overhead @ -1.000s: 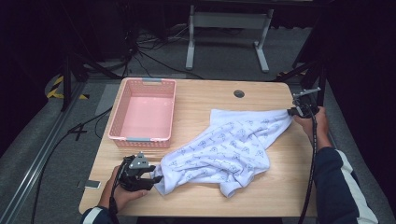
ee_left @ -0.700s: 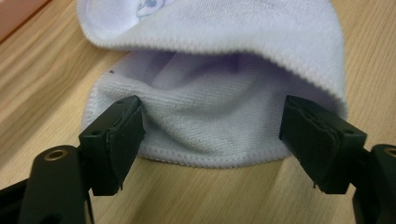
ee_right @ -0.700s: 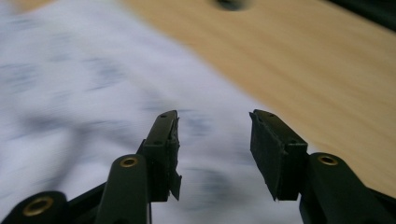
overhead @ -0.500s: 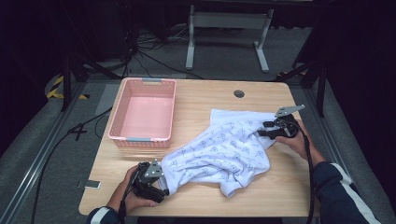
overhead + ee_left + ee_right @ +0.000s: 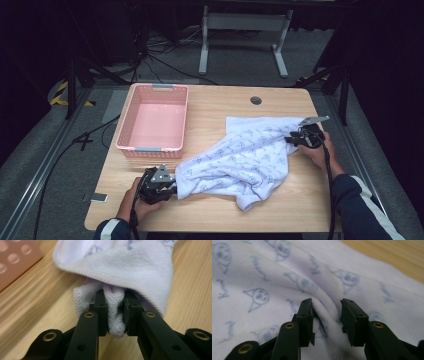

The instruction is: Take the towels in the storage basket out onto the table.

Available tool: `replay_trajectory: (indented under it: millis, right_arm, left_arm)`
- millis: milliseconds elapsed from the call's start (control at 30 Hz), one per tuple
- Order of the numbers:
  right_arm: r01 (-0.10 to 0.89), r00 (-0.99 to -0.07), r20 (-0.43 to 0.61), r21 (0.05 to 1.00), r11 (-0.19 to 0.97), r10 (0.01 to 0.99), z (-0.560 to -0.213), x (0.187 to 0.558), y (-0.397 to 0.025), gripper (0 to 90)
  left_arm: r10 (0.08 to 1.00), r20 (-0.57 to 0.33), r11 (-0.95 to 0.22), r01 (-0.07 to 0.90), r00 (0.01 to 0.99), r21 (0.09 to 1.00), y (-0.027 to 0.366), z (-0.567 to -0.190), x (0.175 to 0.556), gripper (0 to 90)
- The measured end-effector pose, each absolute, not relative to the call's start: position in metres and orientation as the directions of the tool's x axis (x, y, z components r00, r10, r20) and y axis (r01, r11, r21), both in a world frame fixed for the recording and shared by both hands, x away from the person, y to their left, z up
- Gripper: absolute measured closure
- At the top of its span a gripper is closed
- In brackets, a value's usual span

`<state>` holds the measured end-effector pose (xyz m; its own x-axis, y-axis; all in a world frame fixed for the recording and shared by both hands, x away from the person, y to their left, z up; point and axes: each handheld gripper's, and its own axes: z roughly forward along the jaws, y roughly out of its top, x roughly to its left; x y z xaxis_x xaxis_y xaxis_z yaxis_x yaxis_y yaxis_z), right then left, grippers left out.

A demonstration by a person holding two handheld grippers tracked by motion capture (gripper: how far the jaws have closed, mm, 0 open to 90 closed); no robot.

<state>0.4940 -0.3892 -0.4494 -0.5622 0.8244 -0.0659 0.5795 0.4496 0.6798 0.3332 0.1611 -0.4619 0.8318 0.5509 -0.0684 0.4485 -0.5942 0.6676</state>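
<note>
The left hand-held gripper (image 5: 114,315) pinches the towel's (image 5: 245,157) corner; the right hand-held gripper (image 5: 325,322) straddles a fold, part-open.

The bare wooden tabletop (image 5: 220,107) lies open along its far edge and near-right corner. A pink plastic basket (image 5: 154,121) blocks the far left, and the white printed cloth (image 5: 240,160) sprawls across the middle.

Towel (image 5: 120,267) — top edge cropped

The towel (image 5: 140,267) is soft white terry cloth, ribbed and nubbly, with faint printed faces. The table (image 5: 225,107) is pale matt wood grain. The basket (image 5: 152,122) is pink perforated plastic.
</note>
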Motion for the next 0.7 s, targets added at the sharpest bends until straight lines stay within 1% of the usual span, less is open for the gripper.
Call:
replay_trajectory:
  millis: [33,100,167,200,267,400,433,500,533,567,600,633,667,700]
  right_arm:
    - [0.605,-0.521,-0.061,0.677,0.419,0.851,-0.449,0.496,-0.397,61.0]
    - [0.627,-0.443,-0.106,0.673,0.392,0.890,-0.447,0.499,-0.413,61.2]
    - [0.639,-0.396,-0.131,0.672,0.375,0.909,-0.447,0.500,-0.425,61.2]
    - [0.647,-0.376,-0.121,0.676,0.353,0.919,-0.447,0.501,-0.433,61.1]
    - [0.659,-0.353,-0.089,0.683,0.315,0.931,-0.447,0.502,-0.442,60.6]
    - [0.660,-0.335,-0.140,0.671,0.338,0.932,-0.446,0.505,-0.442,60.5]
    - [0.655,-0.335,-0.160,0.669,0.351,0.929,-0.446,0.505,-0.440,58.5]
    - [0.654,-0.325,-0.175,0.668,0.354,0.930,-0.445,0.505,-0.438,53.4]
    - [0.654,-0.325,-0.175,0.668,0.354,0.930,-0.445,0.505,-0.438,53.4]
    - [0.649,-0.333,-0.179,0.669,0.363,0.926,-0.443,0.503,-0.435,52.6]
    - [0.632,-0.346,-0.198,0.674,0.383,0.917,-0.440,0.500,-0.432,52.3]
    - [0.588,-0.384,-0.184,0.707,0.393,0.905,-0.429,0.492,-0.422,50.9]
    - [0.557,-0.410,-0.159,0.736,0.384,0.898,-0.422,0.486,-0.415,50.8]
    - [0.529,-0.458,-0.135,0.753,0.391,0.879,-0.415,0.479,-0.406,50.7]
  left_arm:
    - [0.574,-0.073,-0.579,0.467,0.816,0.668,0.166,-0.461,0.333,76.8]
    - [0.609,-0.105,-0.540,0.507,0.786,0.672,0.177,-0.459,0.331,76.8]
    - [0.651,-0.130,-0.476,0.536,0.748,0.697,0.190,-0.456,0.329,76.8]
    - [0.665,-0.148,-0.454,0.554,0.732,0.698,0.194,-0.455,0.328,76.9]
    - [0.685,-0.128,-0.448,0.553,0.718,0.702,0.198,-0.453,0.327,76.9]
    - [0.694,-0.106,-0.436,0.533,0.712,0.725,0.200,-0.445,0.323,75.3]
    - [0.699,-0.106,-0.424,0.529,0.707,0.734,0.199,-0.445,0.321,71.8]
    - [0.665,-0.081,-0.456,0.490,0.742,0.742,0.195,-0.446,0.319,65.9]
    - [0.665,-0.081,-0.456,0.490,0.742,0.742,0.195,-0.446,0.319,58.7]
    - [0.666,-0.076,-0.470,0.495,0.743,0.731,0.192,-0.447,0.319,58.7]
    - [0.669,-0.071,-0.475,0.499,0.740,0.725,0.190,-0.449,0.320,51.8]
    - [0.661,-0.065,-0.496,0.500,0.748,0.710,0.187,-0.451,0.322,40.6]
    - [0.647,-0.076,-0.499,0.497,0.759,0.710,0.186,-0.452,0.322,36.4]
    - [0.644,-0.087,-0.495,0.500,0.760,0.710,0.185,-0.453,0.322,32.7]
